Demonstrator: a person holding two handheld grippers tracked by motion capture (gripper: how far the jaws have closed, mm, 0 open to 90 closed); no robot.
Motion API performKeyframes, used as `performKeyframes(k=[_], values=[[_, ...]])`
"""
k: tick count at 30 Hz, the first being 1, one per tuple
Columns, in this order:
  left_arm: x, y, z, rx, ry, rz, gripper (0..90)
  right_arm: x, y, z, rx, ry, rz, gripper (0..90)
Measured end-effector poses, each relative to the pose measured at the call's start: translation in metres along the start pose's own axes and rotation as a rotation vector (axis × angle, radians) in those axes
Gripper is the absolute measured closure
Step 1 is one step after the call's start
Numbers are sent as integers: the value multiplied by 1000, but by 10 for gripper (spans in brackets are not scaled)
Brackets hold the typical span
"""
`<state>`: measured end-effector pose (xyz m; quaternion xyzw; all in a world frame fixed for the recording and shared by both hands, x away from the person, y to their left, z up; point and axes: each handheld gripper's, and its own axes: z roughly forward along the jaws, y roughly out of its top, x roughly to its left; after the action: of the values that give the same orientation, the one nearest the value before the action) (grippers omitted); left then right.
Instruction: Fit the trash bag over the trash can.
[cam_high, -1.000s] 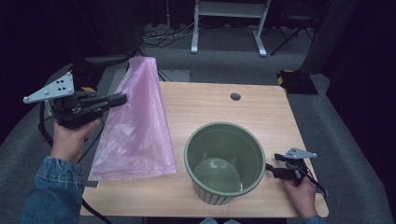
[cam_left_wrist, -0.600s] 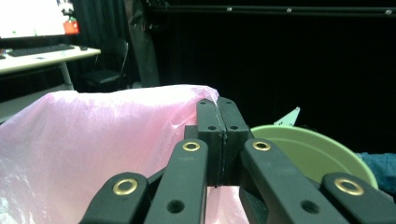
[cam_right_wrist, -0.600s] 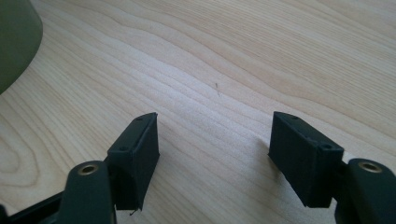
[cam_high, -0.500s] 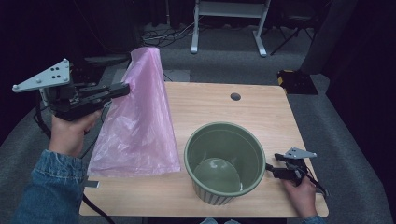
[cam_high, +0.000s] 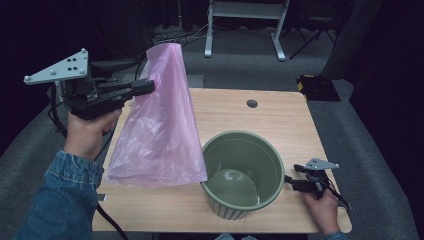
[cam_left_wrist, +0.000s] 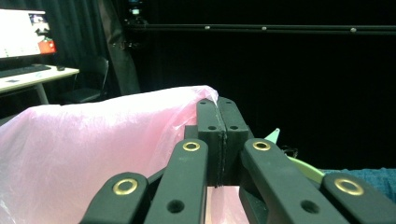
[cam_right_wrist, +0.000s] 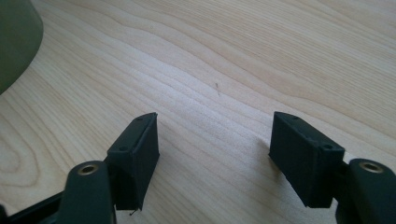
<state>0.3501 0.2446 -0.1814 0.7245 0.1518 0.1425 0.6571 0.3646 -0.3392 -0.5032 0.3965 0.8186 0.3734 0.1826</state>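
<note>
We see a wooden table (cam_high: 280, 112) carrying everything here. On its left half hangs a pink plastic bag (cam_high: 160, 130), drawn up into a tall cone: its top corner is lifted over the far left edge, while its wide bottom hem rests on the wood near the front. Just right of that hem, touching it, stands a round green pot (cam_high: 243, 172) at the near middle of the table. Our left gripper (cam_high: 150, 86) is raised at the left, jaws pressed together on the bag's top corner; in the left gripper view the thin pink film (cam_left_wrist: 93, 144) is pinched between the pads. Our right gripper (cam_high: 291, 183) lies low at the near right, just beside the pot, with its jaws spread wide over bare wood (cam_right_wrist: 224, 70).
</note>
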Motion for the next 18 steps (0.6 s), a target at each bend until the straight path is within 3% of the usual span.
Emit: performKeyframes(k=[18], values=[[-12,8,81,42,-93,31,896,0,0,0,3,5,-1,311]])
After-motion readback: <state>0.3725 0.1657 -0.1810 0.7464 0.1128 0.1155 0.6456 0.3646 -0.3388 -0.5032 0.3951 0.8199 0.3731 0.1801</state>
